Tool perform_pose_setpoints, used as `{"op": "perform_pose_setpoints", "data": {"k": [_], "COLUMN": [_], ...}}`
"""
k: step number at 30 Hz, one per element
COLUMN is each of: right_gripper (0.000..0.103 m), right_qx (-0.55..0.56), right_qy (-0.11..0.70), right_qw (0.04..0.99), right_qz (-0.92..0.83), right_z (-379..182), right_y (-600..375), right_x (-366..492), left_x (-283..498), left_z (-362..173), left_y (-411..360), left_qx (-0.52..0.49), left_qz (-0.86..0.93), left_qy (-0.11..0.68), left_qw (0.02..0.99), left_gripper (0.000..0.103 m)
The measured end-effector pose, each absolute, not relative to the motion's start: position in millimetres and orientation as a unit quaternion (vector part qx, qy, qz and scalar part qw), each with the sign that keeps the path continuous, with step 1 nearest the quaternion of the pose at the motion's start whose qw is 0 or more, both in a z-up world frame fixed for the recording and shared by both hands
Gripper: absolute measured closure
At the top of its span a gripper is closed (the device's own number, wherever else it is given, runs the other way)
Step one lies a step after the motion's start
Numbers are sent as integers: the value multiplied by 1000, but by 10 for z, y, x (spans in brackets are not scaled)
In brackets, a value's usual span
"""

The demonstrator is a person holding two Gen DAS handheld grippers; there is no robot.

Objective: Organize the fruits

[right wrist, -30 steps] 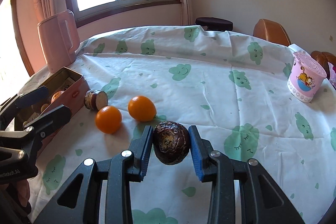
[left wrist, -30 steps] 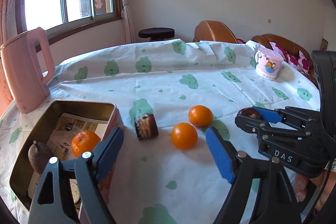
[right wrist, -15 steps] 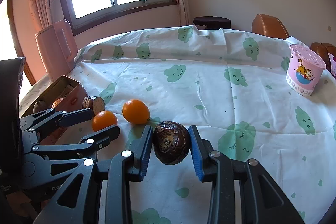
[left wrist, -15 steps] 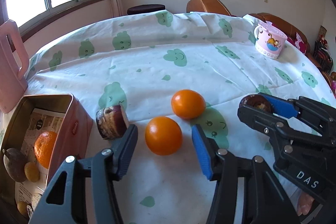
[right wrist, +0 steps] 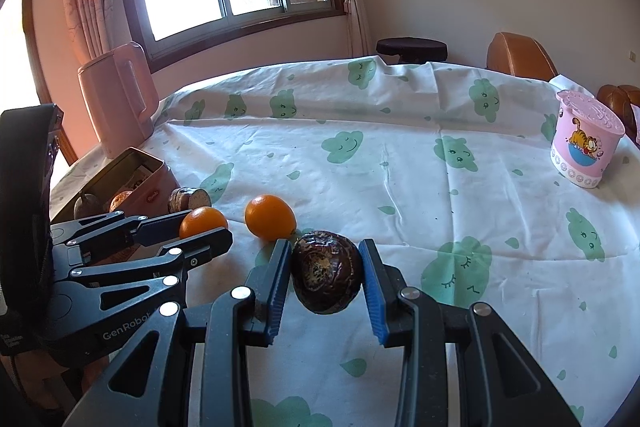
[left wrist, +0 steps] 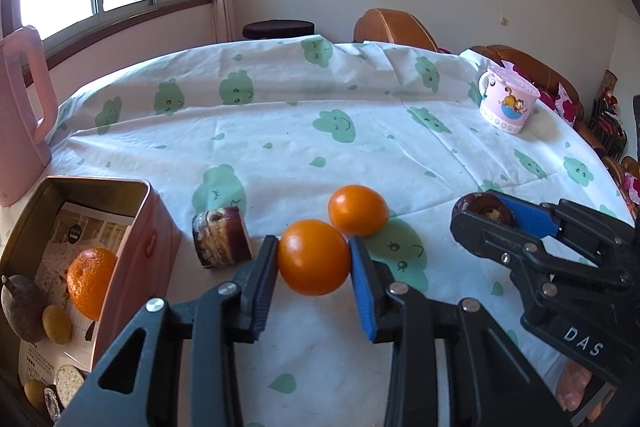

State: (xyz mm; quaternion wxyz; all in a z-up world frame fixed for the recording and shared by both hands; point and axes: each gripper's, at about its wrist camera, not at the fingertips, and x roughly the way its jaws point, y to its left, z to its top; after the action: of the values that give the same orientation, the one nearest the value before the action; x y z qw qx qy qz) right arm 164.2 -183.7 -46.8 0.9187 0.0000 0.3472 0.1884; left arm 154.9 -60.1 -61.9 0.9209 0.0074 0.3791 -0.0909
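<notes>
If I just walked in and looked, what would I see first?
Probably the left hand-held gripper squeezing a bright orange in the middle of the cloud-print tablecloth, with a second orange just behind it. Next, the right hand-held gripper pinching a dark, wrinkly fruit. At the left sits a pink tin holding more fruit.

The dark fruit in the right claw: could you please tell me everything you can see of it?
The dark fruit is a roundish, purple-brown thing with a wrinkled, glossy skin and a pale, speckled, scuffed patch facing the camera. It looks whole. The right claw is shut on it, a blue ribbed pad pressing each side, above the cloud-print tablecloth; whether it touches the cloth cannot be told. In the left wrist view it shows as a dark lump at the claw's tip. Nothing else touches it.
</notes>
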Motion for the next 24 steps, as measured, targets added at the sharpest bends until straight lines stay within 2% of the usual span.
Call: {"op": "perform_pose_setpoints", "data": {"k": [24], "right_gripper": [66], "right_qx": [-12], "right_qy": [298], "right_qw": [934], "right_qz": [194], "right_z": [-358], "right_y": [-1824], "right_x": [1492], "left_x": [1370], "left_z": [-469], "left_y": [-546], "left_qx": [5], "left_qz": [-68], "left_qy": [319], "left_qw": [945], "left_gripper": [66]}}
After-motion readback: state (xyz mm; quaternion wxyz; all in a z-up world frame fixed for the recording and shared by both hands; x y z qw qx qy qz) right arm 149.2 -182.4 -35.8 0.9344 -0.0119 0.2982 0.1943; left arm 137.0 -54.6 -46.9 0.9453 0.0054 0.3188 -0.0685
